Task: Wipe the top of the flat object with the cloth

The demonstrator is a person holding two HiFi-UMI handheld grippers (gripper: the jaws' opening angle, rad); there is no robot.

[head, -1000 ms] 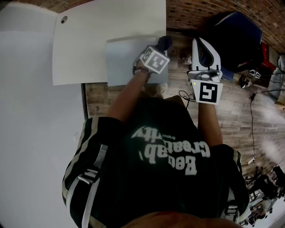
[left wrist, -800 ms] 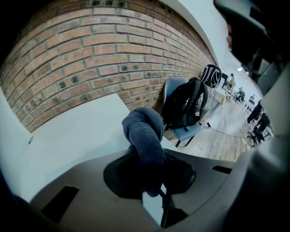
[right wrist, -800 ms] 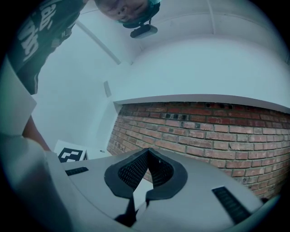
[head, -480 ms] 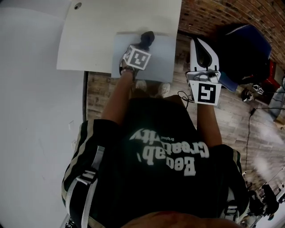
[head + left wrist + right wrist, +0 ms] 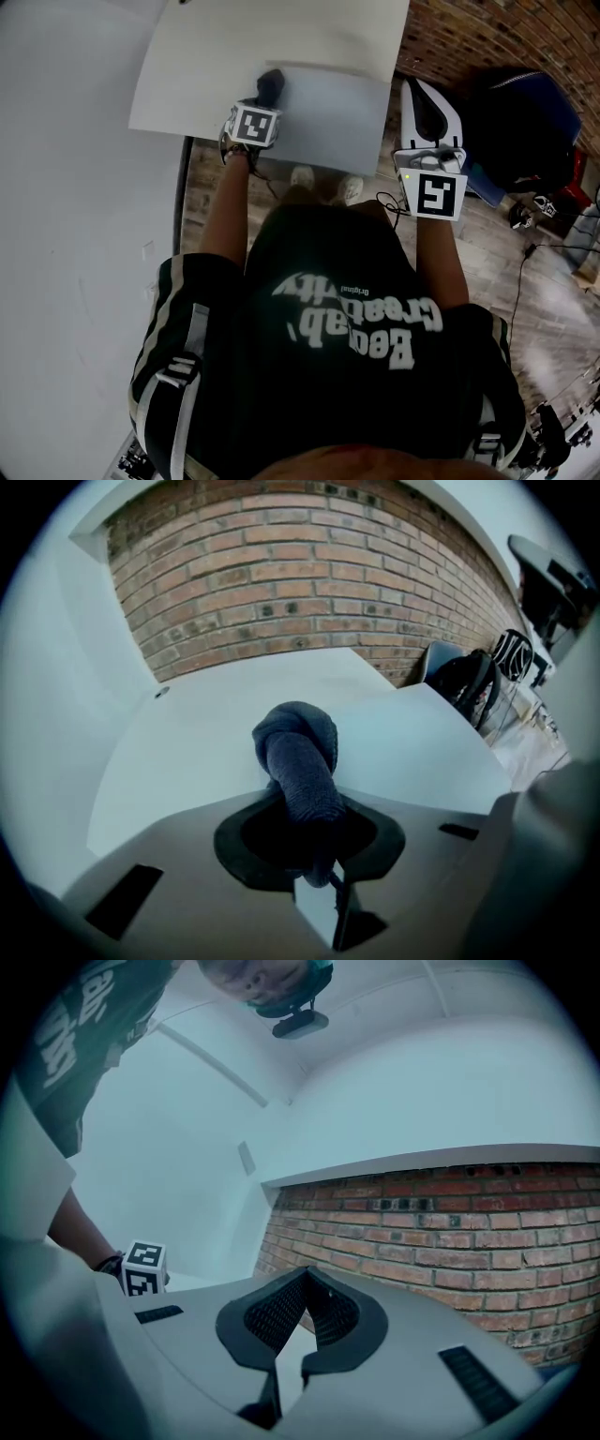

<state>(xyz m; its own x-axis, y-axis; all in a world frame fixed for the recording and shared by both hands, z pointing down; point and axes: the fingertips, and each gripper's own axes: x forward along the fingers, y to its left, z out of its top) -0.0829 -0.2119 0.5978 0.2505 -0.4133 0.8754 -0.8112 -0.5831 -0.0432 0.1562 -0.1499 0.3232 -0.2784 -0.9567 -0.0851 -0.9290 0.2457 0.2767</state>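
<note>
Head view: a white tabletop (image 5: 187,84) fills the 12 o'clock part. A pale grey flat object (image 5: 337,122) lies on the corner of the tabletop nearest the person, and its near edge hangs past the tabletop's edge. The left gripper (image 5: 264,97) stands at the flat object's 9 o'clock edge and presses a dark cloth (image 5: 272,79) onto it. The right gripper (image 5: 429,112) hangs off the tabletop at 3 o'clock, over a wooden floor (image 5: 544,272). A brick wall (image 5: 487,33) runs toward 1 o'clock, and a plain white wall (image 5: 75,234) is at 9 o'clock.

Left gripper view: the left gripper (image 5: 302,841) has its jaws clamped on the rolled cloth (image 5: 298,752), whose knotted end rests on the pale surface. The brick wall (image 5: 309,583) spans 12 o'clock, and a dark chair (image 5: 455,677) is at 3 o'clock.

Right gripper view: the right gripper (image 5: 304,1309) has its jaws pressed together with nothing between them. The brick wall (image 5: 422,1232) lies at 3 o'clock and the white wall (image 5: 375,1082) above.
</note>
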